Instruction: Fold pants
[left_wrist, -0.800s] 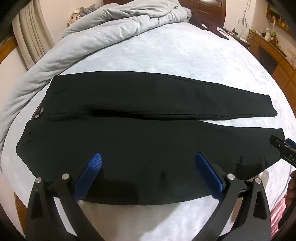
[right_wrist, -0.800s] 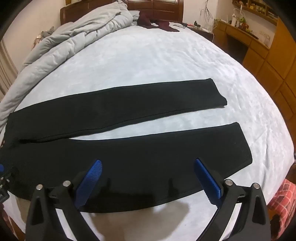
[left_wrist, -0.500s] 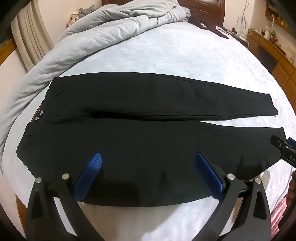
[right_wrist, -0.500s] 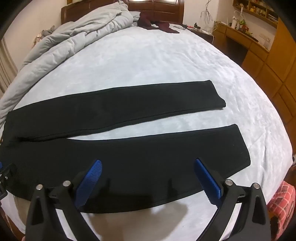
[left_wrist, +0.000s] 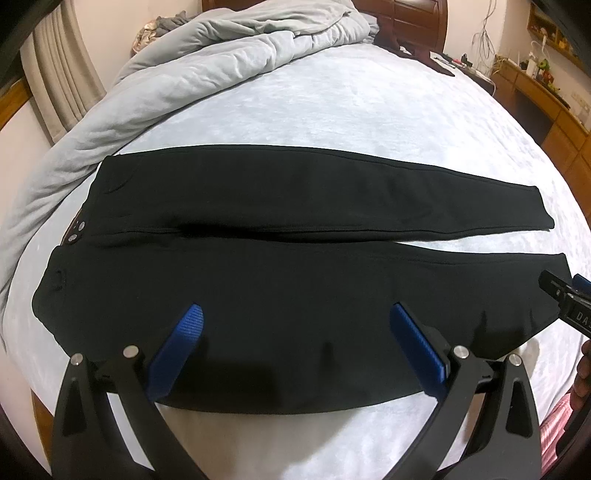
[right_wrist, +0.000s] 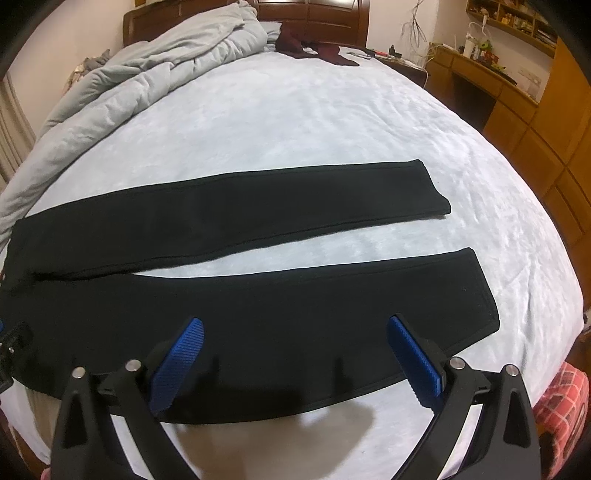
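Nearest the lens in each wrist view stands a gripper with its two blue-padded fingers spread as wide as they go and nothing between them: the left gripper hangs over the hip and thigh of the near leg, the right gripper over the shin of that leg, toward the hem. Both tilt steeply down toward the cloth without touching it, which reads as a stance taken ahead of a pinch on the near long edge, one tool at each end so the leg can be lifted evenly. The single pair of black pants lies flat lengthwise along the near edge of the bed, waistband toward the left edge with two metal snaps showing, and two legs running right with a narrow wedge of sheet between them; that spread suits folding the near leg over the far one, and no fold appears to be made yet. Beyond the pants the sheet is bare to the far left corner, where one grey duvet is bunched, likely pushed aside for room. One dark red garment lies at the far edge by the wooden headboard.
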